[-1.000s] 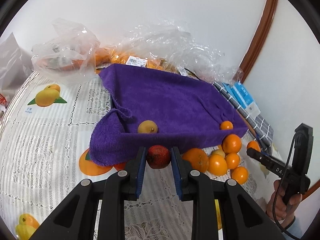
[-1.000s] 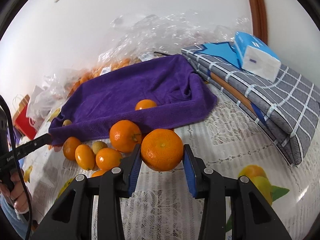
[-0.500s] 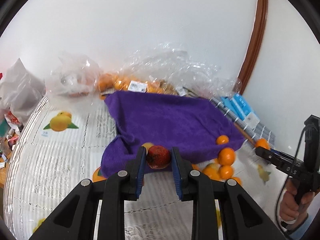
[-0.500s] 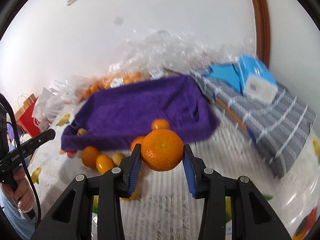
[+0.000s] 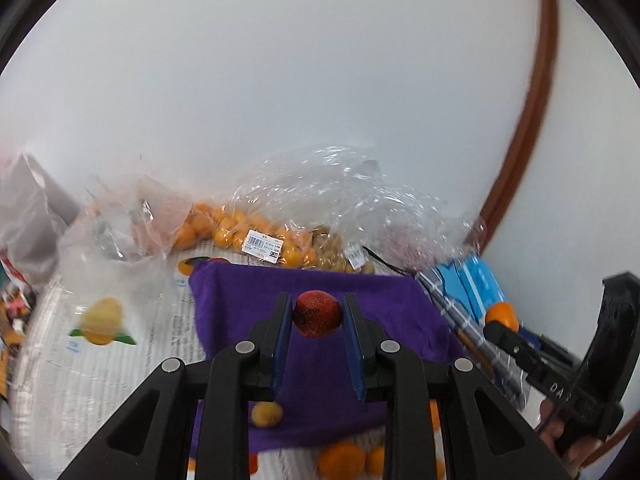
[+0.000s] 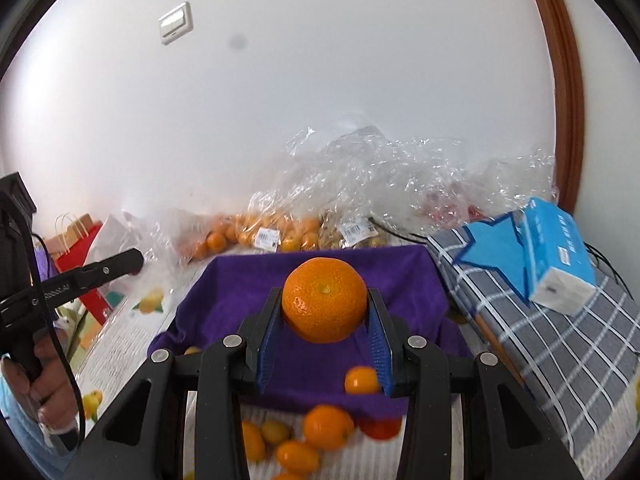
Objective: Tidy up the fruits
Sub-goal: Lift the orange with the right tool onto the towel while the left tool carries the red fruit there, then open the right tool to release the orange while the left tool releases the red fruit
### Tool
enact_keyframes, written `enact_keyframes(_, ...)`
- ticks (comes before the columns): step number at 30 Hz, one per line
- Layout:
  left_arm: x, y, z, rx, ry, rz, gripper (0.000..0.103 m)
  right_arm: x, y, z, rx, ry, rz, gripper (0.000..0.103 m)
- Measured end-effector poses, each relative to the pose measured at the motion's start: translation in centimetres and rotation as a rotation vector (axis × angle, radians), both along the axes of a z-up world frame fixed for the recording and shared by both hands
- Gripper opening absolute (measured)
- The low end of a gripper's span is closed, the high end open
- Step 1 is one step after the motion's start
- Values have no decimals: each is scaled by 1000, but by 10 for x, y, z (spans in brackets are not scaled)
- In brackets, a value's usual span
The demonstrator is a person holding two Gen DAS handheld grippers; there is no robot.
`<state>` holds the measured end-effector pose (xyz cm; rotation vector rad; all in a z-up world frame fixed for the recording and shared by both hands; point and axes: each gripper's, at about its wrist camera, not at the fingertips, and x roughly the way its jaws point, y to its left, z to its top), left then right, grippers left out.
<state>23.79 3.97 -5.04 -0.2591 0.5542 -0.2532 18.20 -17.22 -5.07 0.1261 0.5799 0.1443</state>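
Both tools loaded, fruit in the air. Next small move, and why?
Probably carry both forward and lower over the purple towel. The left tool grips a red fruit, the right tool an orange, and two small fruits already lie on that towel.

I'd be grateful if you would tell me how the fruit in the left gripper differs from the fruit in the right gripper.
The red fruit is dark red and speckled; the orange is bright orange with dimpled skin. The red fruit is smaller, leaving the left gripper with narrowly set jaws, while the orange holds the right gripper wider. Both are round, clamped between blue pads, and held above the purple towel.
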Motion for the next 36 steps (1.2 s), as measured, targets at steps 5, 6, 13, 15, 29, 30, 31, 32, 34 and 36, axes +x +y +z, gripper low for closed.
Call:
enact_keyframes(5, 21, 0, -36, 39, 38, 49, 24, 33, 0, -21, -3, 18, -23, 40)
enact_keyframes(6, 26, -1, -45, 73, 63, 55, 24, 40, -2, -29, -3, 28, -31, 40)
enact_keyframes(13, 38, -2, -71, 97, 103, 52, 24, 58, -15, -66, 18, 106, -50, 40)
enact_keyframes(15, 41, -2, -76, 100, 108, 49, 24, 60, -14, -71, -1, 121, -46, 40)
enact_keyframes(29, 43, -4, -81, 83, 118, 26, 24, 67, -5, -91, -92, 163, -70, 40)
enact_keyframes(30, 43, -4, -82, 86, 121, 27, 24, 67, -4, -93, -101, 166, -72, 40)
enact_keyframes(31, 44, -5, -83, 89, 125, 27, 24, 67, -3, -94, -109, 168, -75, 40)
enact_keyframes(32, 45, -5, -84, 89, 131, 25, 24, 67, -3, -95, -118, 171, -78, 40)
enact_keyframes(34, 46, -6, -86, 95, 140, 23, 24, 68, -2, -96, -125, 179, -81, 40)
enact_keyframes(36, 46, -8, -88, 106, 147, 21, 24, 69, -3, -98, -127, 187, -85, 40)
